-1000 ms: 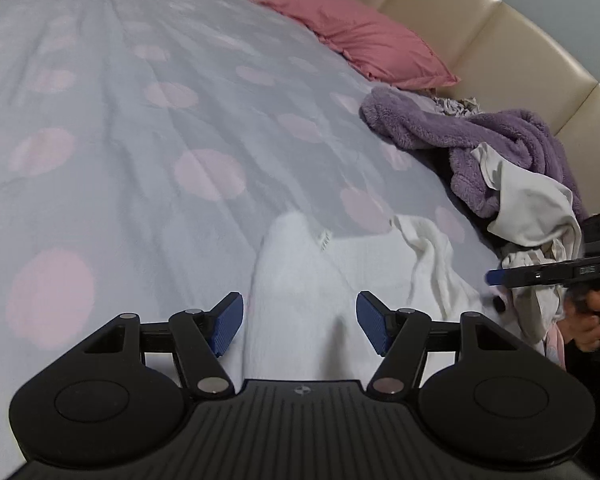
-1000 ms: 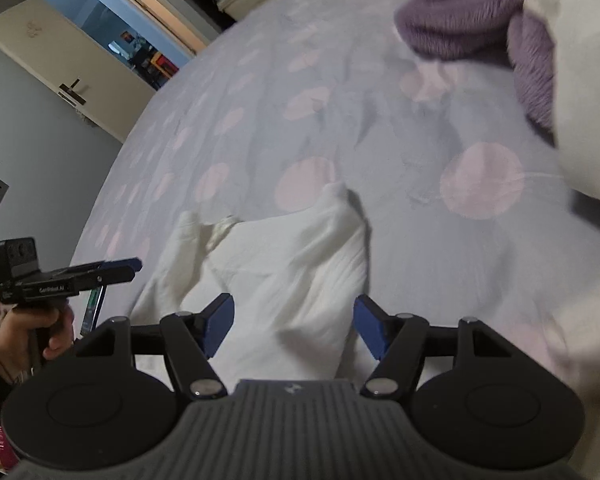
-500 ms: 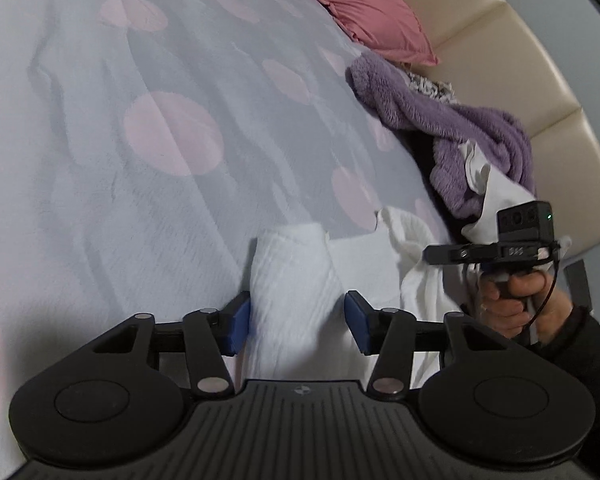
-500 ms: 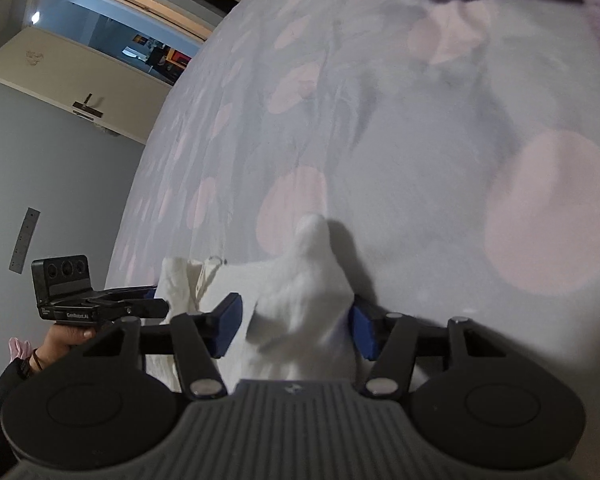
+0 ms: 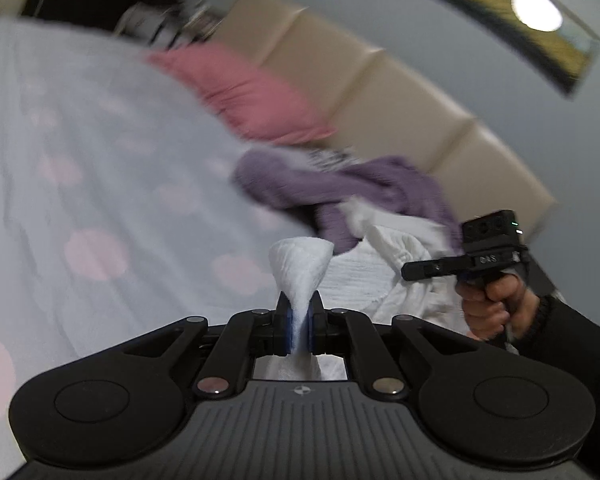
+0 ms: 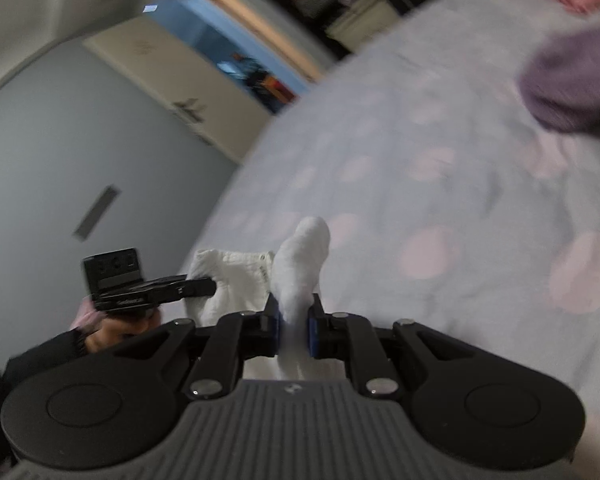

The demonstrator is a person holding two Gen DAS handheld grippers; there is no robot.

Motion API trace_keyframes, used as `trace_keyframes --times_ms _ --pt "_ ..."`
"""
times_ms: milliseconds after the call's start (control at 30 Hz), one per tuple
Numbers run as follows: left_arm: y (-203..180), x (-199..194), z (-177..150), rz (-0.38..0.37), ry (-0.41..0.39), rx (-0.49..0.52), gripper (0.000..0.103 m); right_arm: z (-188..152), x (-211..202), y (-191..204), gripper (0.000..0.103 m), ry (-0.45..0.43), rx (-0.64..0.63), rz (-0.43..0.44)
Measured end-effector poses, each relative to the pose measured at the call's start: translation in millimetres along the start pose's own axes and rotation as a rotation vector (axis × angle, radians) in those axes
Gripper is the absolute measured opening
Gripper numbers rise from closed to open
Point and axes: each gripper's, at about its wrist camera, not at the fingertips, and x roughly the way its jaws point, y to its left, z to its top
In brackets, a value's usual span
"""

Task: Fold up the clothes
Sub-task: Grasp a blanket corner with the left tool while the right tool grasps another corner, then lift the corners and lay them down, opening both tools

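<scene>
Pinching white garment between left tongs, right tongs clamped on another corner

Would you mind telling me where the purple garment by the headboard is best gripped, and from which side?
Grip the purple garment by its thick rolled end that points out onto the bedspread, coming from the open bed side; its far side lies against the headboard, and white clothes overlap its near end.
</scene>
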Motion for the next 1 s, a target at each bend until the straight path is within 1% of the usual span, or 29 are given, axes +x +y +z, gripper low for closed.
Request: trace_keyframes --times_ms 133,233,333,367,400,433,500,533,567,600,667,700,733,767,833,867,933,967,1000 --pt "-57.2 -49.5 -31.8 -0.035 -0.035 0.133 0.005 -41.7 -36.1 54.8 0.015 0.007 -0.108 0.045" --pt "-97.4 -68.9 -65.7 -0.009 -0.029 0.317 0.005 -87.5 -44.5 75.6 0.016 0.008 -0.156 0.033" --pt "-121.5 -70.5 -106.0 0.007 -0.031 0.49 0.006 -135.9 -40.2 81.1 0.022 0.045 -0.226 -0.009" --pt "-127.5 -69.2 -119.2 0.015 -0.015 0.539 0.006 -151.9 -38.3 82.2 0.026 0.06 -0.251 -0.024" --pt "-129.0 -64.1 -131.8 0.03 0.035 0.57 0.006 -165.5 -36.9 80.2 0.03 0.1 -0.267 -0.034" --pt "-129.1 -60.3 -143.5 0.041 0.083 0.592 0.006 -176.8 -36.0 75.2 0.038 0.163 -0.276 -0.041" --pt "-125.5 -55.6 -159.5 0.031 0.18 0.573 0.008 -187.1 -34.1 70.6 0.039 0.241 -0.27 -0.056" --pt "-124.2 -53.1 -163.3 0.024 0.226 0.554 0.011 -190.2 -33.1 69.1 0.04 0.273 -0.263 -0.063" --pt "-122.7 -51.6 -165.7 0.017 0.266 0.536 0.016 -190.2 -33.7 69.1 0.04 0.285 -0.253 -0.061" --pt "-120.8 -52.4 -165.2 0.009 0.295 0.519 0.019 -186.2 -36.6 71.4 0.04 0.271 -0.242 -0.041" --pt "-118.4 -56.5 -160.8 -0.01 0.34 0.489 0.029 -175.9 -43.8 77.6 0.043 0.228 -0.223 0.014" --pt "-117.8 -61.0 -157.4 -0.021 0.354 0.488 0.031 -170.8 -47.3 80.7 0.044 0.207 -0.213 0.041" --pt "-117.1 -65.4 -154.0 -0.032 0.368 0.488 0.035 -165.6 -50.9 83.8 0.046 0.185 -0.204 0.069" --pt "-117.3 -70.4 -150.6 -0.042 0.371 0.492 0.036 -160.5 -54.5 86.9 0.047 0.163 -0.194 0.096" --pt "-121.0 -82.6 -143.7 -0.057 0.325 0.518 0.038 -150.2 -61.6 93.2 0.047 0.12 -0.174 0.151" --pt "-121.2 -85.9 -139.3 -0.058 0.294 0.51 0.043 -147.6 -64.8 95.9 0.05 0.105 -0.164 0.18" --pt "-113.9 -80.7 -126.6 -0.033 0.194 0.407 0.053 -144.9 -65.9 99.5 0.05 0.095 -0.155 0.24" --pt "-111.4 -76.8 -123.1 -0.022 0.162 0.373 0.054 -142.3 -65.5 102.2 0.053 0.086 -0.154 0.254" --pt "-111.5 -70.4 -125.8 -0.016 0.168 0.377 0.054 -140.4 -60.9 105.8 0.055 0.078 -0.162 0.22"
